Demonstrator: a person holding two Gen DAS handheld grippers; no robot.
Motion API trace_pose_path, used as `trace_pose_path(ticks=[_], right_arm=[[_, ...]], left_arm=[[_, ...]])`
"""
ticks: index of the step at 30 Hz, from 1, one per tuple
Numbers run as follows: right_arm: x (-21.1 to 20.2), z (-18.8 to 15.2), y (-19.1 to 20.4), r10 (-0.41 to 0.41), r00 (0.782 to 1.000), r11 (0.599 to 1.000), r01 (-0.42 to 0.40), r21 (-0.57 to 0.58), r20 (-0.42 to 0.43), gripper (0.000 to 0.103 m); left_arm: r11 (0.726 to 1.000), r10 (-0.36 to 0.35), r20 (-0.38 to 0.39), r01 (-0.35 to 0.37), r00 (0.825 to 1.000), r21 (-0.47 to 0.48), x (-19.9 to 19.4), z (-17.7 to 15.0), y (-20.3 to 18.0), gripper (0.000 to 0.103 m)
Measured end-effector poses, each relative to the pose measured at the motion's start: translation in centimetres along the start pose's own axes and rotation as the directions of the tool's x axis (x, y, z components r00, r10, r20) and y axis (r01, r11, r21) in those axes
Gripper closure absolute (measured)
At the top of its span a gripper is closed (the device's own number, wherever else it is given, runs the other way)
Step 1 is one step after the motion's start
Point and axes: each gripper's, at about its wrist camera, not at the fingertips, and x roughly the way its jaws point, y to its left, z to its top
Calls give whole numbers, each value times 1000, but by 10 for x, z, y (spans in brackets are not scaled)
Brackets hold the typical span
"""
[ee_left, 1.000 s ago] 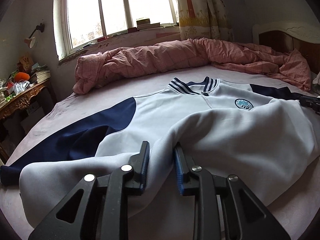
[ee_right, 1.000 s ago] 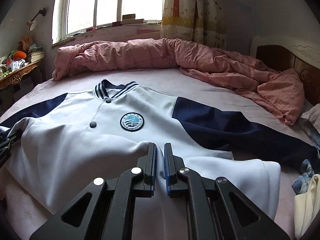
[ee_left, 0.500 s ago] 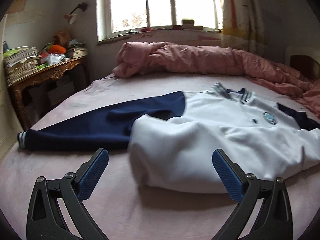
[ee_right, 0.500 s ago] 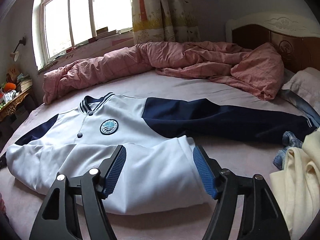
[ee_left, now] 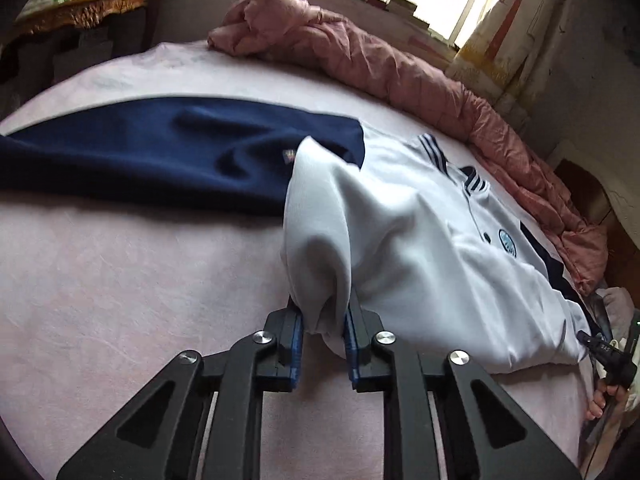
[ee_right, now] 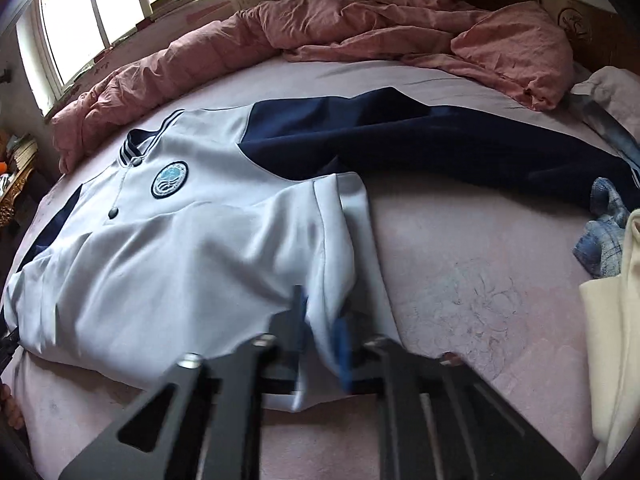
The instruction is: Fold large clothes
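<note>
Jaws of the left gripper (ee_left: 323, 334) have just been closing and now pinch a bunched corner of the white jacket (ee_left: 420, 248); the fabric fills the narrow gap between the blue pads. The right gripper (ee_right: 320, 340) has also just been closing, and its jaws clamp the opposite folded corner of the same jacket, though this view is blurred. The jacket lies on the pink bed (ee_left: 140, 280), lower part folded up, one navy sleeve (ee_right: 460, 148) spread sideways. A pink quilt (ee_right: 360, 36) lies behind.
</note>
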Motion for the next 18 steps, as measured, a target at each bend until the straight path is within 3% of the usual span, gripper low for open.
trace_pose_path(ticks=[2,4,6,8,9,11,14,16,18], right_arm=[[-22,2,-1,-28,993,1000,26,18,116,99],[-47,5,1,-57,974,998,57,8,220,99],[-54,5,12,-144,954,986,162,-47,263,100],[-36,3,24,-245,940,957,274,-94,237,100],[-20,1,25,-270,944,950,293,-109,191,100],[2,-1,20,-282,954,949,293,-118,99,100],[5,1,3,-227,972,972,230,-57,53,99],[4,0,-2,-208,977,977,209,-32,51,97],[0,-2,-3,-201,977,979,203,-26,68,96]], left_arm=[[996,59,113,-66,992,60,-22,2,-16,92],[978,158,220,-184,963,101,-32,-1,-31,92],[945,254,174,-282,951,164,-11,-5,-40,92],[925,311,81,-322,947,202,15,-10,-40,92],[927,317,51,-320,947,197,20,-9,-37,92],[933,313,31,-313,949,179,21,-6,-32,86],[914,366,-7,-359,930,189,31,-6,-29,73],[923,342,6,-337,940,188,27,-7,-28,73],[932,306,79,-316,949,180,12,-9,-29,73]])
